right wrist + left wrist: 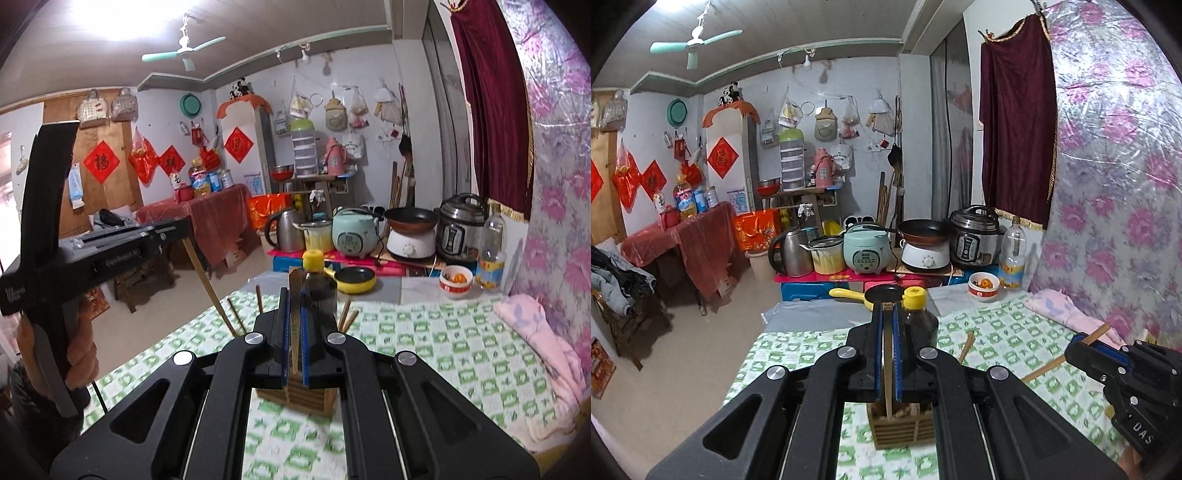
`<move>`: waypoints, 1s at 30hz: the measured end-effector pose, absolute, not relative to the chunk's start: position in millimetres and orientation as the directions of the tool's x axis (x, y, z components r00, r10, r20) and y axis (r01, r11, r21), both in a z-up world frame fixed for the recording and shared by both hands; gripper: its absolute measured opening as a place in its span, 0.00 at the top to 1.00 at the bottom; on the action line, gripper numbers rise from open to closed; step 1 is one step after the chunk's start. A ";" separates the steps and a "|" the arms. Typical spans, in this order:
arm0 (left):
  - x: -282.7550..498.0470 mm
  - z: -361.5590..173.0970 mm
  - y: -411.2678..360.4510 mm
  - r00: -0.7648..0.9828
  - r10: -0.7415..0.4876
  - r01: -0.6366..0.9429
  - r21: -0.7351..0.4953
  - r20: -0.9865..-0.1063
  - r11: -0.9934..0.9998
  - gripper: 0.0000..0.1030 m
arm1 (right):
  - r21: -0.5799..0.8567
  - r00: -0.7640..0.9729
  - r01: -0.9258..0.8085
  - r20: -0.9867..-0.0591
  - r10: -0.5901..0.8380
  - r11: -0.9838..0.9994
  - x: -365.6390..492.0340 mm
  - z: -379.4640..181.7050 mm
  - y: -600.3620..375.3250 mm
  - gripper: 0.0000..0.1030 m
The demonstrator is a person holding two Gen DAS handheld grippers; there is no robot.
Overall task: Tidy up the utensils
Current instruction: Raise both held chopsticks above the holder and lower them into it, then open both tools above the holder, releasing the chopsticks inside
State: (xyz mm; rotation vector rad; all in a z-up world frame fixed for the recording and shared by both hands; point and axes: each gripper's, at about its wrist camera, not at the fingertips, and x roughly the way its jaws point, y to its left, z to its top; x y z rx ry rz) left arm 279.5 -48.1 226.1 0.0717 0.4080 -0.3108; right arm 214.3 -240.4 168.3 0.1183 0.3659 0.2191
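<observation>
My left gripper (887,308) is shut on a wooden chopstick (887,369) that stands upright between its blue pads. The chopstick's lower end hangs over the slatted wooden utensil holder (901,428). My right gripper (294,292) is shut on another upright chopstick (294,314) just above the same holder (295,395). Several chopsticks (258,304) stand in that holder. In the left wrist view the right gripper (1075,341) shows at the right, its chopstick (1043,369) slanting. In the right wrist view the left gripper (184,224) is at the left, its chopstick (207,280) slanting down towards the holder.
A dark sauce bottle with a yellow cap (918,317) stands just behind the holder on the green-checked tablecloth (1015,332). Beyond it are a yellow pan (882,293), a bowl with an orange (983,286) and a clear bottle (1013,254). Pink cloth (1067,314) lies at the right.
</observation>
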 end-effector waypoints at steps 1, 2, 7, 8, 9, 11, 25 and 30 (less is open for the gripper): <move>286.5 223.2 -48.1 0.869 -0.288 0.312 -0.005 -0.402 0.950 0.95 | 0.155 0.911 -0.189 -0.340 0.231 0.970 218.9 167.8 -239.8 0.94; 293.4 219.6 -48.6 0.869 -0.290 0.310 -0.016 -0.401 0.951 0.95 | 0.161 0.911 -0.187 -0.340 0.232 0.969 227.8 164.9 -238.3 0.94; 318.5 192.8 -47.0 0.877 -0.274 0.278 -0.048 -0.396 0.959 0.95 | 0.169 0.902 -0.160 -0.375 0.213 0.973 261.5 140.5 -231.5 0.94; 321.4 188.4 -45.2 0.877 -0.274 0.274 -0.058 -0.394 0.960 0.95 | 0.175 0.897 -0.149 -0.391 0.208 0.973 268.9 132.8 -231.4 0.94; 324.9 184.1 -43.2 0.878 -0.275 0.269 -0.071 -0.392 0.960 0.95 | 0.181 0.892 -0.144 -0.402 0.207 0.973 274.1 127.5 -230.8 0.94; 331.4 179.5 -39.2 0.875 -0.283 0.269 -0.094 -0.393 0.959 0.95 | 0.204 0.876 -0.137 -0.433 0.214 0.969 285.7 113.8 -231.6 0.94; 351.6 147.0 -28.8 0.828 -0.307 0.256 -0.170 -0.470 0.952 0.18 | 0.212 0.852 -0.114 -0.481 0.205 0.971 301.0 89.6 -241.0 0.62; 344.0 153.1 -23.2 0.846 -0.270 0.220 -0.160 -0.461 0.962 0.07 | 0.209 0.872 -0.111 -0.449 0.196 0.972 290.2 98.7 -241.5 0.46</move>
